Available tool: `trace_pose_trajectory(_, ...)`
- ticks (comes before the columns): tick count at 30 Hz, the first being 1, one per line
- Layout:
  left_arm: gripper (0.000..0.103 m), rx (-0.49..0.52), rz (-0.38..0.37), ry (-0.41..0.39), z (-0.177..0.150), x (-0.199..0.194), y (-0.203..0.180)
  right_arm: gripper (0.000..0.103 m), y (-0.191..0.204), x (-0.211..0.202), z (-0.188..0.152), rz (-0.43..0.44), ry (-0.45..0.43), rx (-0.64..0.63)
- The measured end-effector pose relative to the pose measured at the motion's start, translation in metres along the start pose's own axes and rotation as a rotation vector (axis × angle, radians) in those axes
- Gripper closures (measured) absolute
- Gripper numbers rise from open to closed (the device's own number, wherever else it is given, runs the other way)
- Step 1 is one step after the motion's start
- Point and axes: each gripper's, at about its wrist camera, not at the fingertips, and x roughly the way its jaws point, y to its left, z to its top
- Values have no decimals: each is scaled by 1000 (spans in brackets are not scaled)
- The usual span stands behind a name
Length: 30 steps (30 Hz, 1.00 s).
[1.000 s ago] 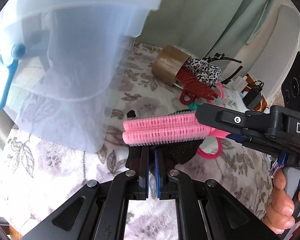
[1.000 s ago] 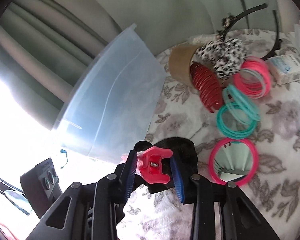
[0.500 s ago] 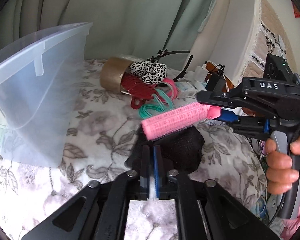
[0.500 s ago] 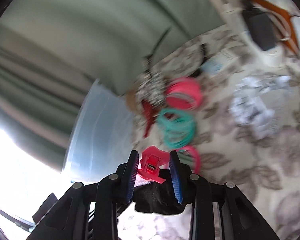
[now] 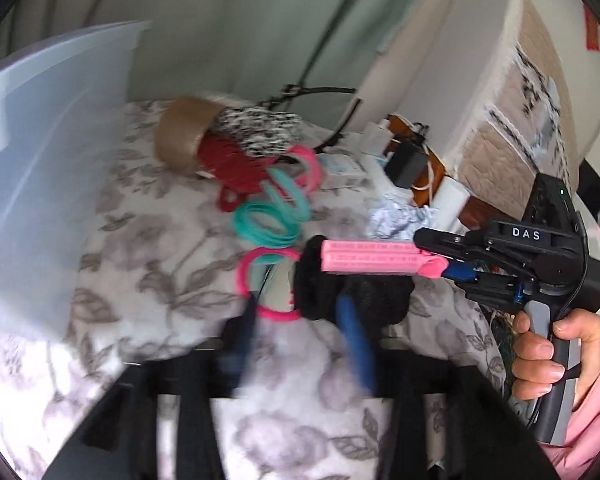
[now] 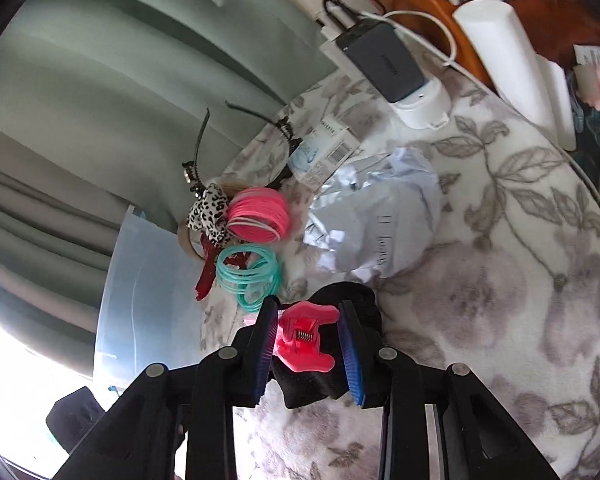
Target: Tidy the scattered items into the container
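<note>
My right gripper (image 6: 309, 350) is shut on a pink roller hair clip (image 6: 304, 340); in the left wrist view its pink rollers (image 5: 366, 256) reach left from the right gripper (image 5: 440, 266). A black fuzzy item (image 5: 352, 300) lies on the floral blanket just under the clip. My left gripper (image 5: 300, 320) is blurred, its jaws spread open in front of the black item. The clear plastic container (image 5: 40, 180) stands at the left, also in the right wrist view (image 6: 148, 304).
Teal bands (image 5: 272, 216), pink bands (image 5: 308, 164), a pink ring (image 5: 268, 284), a red claw clip (image 5: 232, 168), a tape roll (image 5: 184, 140) and a leopard scrunchie (image 5: 260, 132) lie on the blanket. Crumpled paper (image 6: 376, 224), a small box (image 6: 324, 152) and chargers (image 6: 384, 56) sit to the right.
My left gripper has opened from shut and let go of the black item. The right gripper has swung right and lowered the pink clip.
</note>
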Motion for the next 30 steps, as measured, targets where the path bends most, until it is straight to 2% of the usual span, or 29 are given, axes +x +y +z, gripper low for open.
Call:
trace_pose_trajectory(2,35,12,-16,28,3,15,-9,67,-3,-4,2,-37,-18,-2)
trace_pose_trajectory(3,35,-6,-17,70,5,28,-12,67,-5,-7,3,-47,-22,-2)
trace_pose_trajectory(7,35,-136,-108,177,7,58,-15,66,-7,-5,1,-65,-17,-23)
trace_pose_trajectory(12,36,-143,-97,179,10,70,-30,66,-25,-10,3,-142,-34,-5)
trace_pose_trajectory(16,38,-155,-99,201,15,81,-40,66,-31,-17,4,-137,-54,12)
trace_pose_trajectory(17,43,-161,-91,204,15,83,-42,66,-30,-19,5,-134,-61,5)
trace_pose_trajectory(18,58,-169,-86,204,15,84,-41,66,-27,-20,5,-125,-68,-6)
trace_pose_trajectory(19,68,-179,-81,203,15,83,-38,66,-24,-20,6,-120,-72,-18)
trace_pose_trajectory(20,87,-189,-76,202,15,83,-35,66,-21,-20,6,-116,-75,-30)
trace_pose_trajectory(21,91,-199,-72,202,15,83,-32,66,-17,-19,6,-112,-78,-42)
trace_pose_trajectory(27,94,-215,-47,157,19,57,-11,62,3,-5,-1,-88,-58,-102)
trace_pose_trajectory(28,94,-216,-45,151,20,49,-4,60,3,-14,-1,-79,-52,-118)
trace_pose_trajectory(30,94,-212,-28,152,18,35,10,55,20,-5,-8,-43,-25,-160)
